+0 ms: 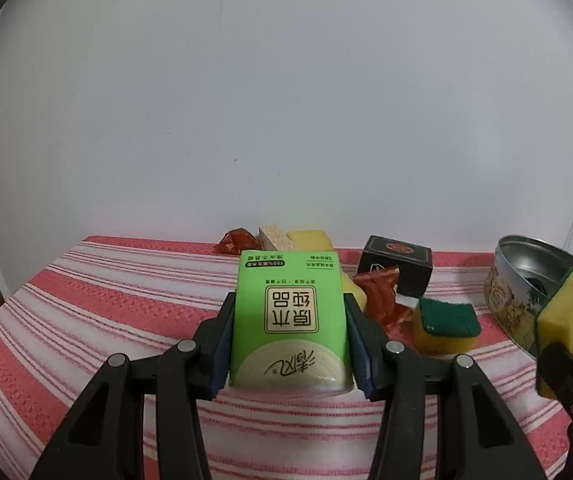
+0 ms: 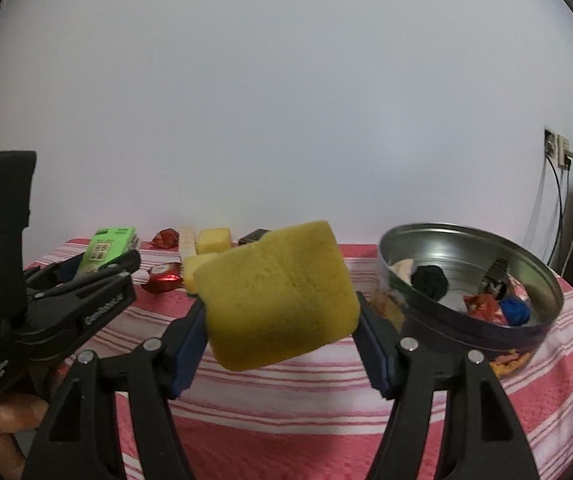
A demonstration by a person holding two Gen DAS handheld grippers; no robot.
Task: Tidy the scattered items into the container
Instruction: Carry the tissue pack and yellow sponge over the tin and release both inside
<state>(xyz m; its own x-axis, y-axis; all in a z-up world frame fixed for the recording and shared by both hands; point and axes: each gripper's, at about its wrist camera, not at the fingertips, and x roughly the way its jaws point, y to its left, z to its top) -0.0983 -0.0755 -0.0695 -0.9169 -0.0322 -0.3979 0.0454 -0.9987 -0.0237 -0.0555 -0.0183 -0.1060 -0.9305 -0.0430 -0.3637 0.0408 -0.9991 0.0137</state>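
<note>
My left gripper [image 1: 288, 328] is shut on a green tissue pack [image 1: 289, 316] and holds it above the striped cloth. It also shows at the left of the right wrist view [image 2: 110, 258]. My right gripper [image 2: 280, 308] is shut on a yellow sponge [image 2: 280, 294] with a green scrub side, held in the air left of the round metal tin [image 2: 542, 280]. The same sponge [image 1: 572, 316] shows in front of the tin [image 1: 504, 300] in the left wrist view. The tin holds several small items, among them a black one [image 2: 428, 280], a red wrapper [image 2: 482, 306] and a blue one [image 2: 514, 310].
On the red and white striped cloth [image 1: 86, 320] lie another yellow-green sponge [image 1: 444, 328], red wrappers [image 1: 380, 292], a black box [image 1: 396, 266], a wafer [image 1: 272, 236], a yellow sponge [image 1: 308, 240] and a red candy [image 1: 236, 242]. A white wall stands behind. Cables hang at the right [image 2: 562, 200].
</note>
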